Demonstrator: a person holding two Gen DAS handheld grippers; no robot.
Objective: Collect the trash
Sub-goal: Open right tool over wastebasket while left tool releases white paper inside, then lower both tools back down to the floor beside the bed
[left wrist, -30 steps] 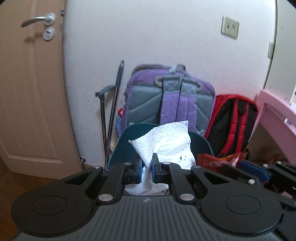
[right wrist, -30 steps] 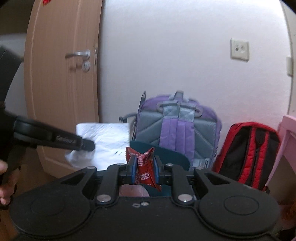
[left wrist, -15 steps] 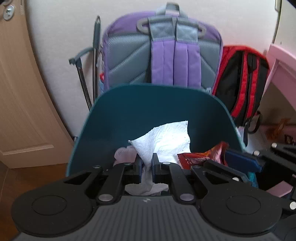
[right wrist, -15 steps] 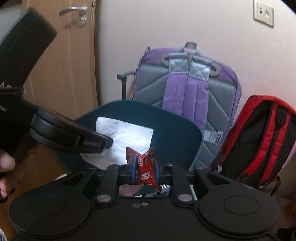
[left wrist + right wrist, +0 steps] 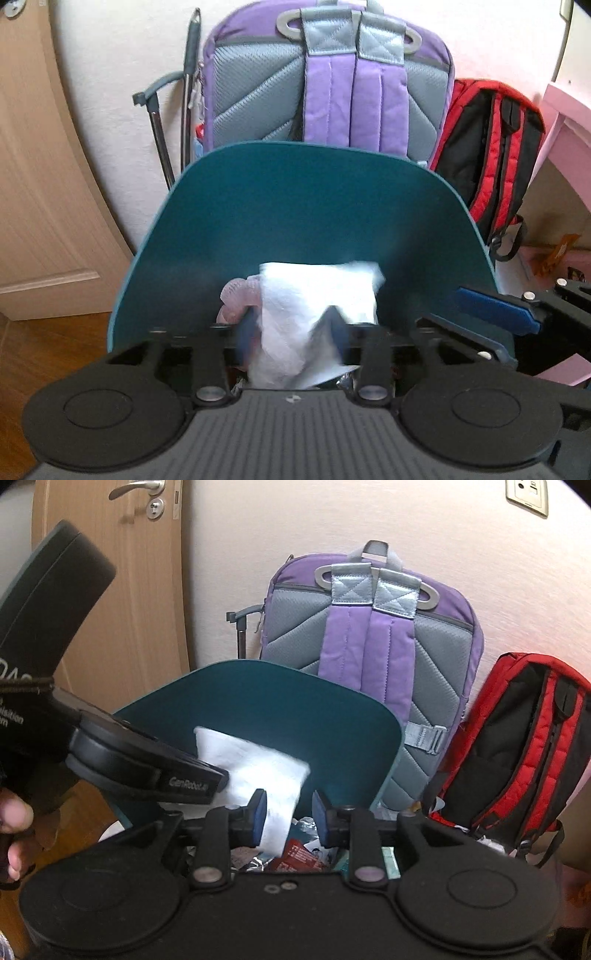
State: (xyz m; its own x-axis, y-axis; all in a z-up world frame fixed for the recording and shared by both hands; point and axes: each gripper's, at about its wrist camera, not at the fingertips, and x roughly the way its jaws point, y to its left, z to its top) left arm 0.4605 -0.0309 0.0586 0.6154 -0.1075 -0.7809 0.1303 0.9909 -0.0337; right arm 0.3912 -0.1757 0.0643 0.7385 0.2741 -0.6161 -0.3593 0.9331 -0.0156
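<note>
Over the open mouth of the teal bin (image 5: 317,206) both pairs of tongs hang, and much of what lies inside is cut off by their black bodies. Between the fingers of the left tongs (image 5: 291,328) the white paper towel (image 5: 314,306) shows blurred; the jaws have just been opening and stand apart, the towel loose between them with no pad pressing it. A pale pink crumpled thing (image 5: 234,295) behind the towel is too smeared to name.

From the right wrist view the right tongs (image 5: 289,814) are released as well, their jaws having just been opening with nothing gripped; the red wrapper (image 5: 301,856) lies below them among silvery scraps down in the bin, only partly seen over the tool's edge. That wrapper is hidden from the left wrist view, which shows instead one blue pad of the right tongs at its right edge. Only the right wrist view shows the left tongs from the side and a hand (image 5: 14,830) on their grip, cut by the frame.

Behind the bin a purple backpack (image 5: 373,638) leans on the wall with a red and black backpack (image 5: 524,746) beside it; a wooden door (image 5: 122,590) stands to the left, and a pink piece of furniture (image 5: 569,122) is clipped at the right
</note>
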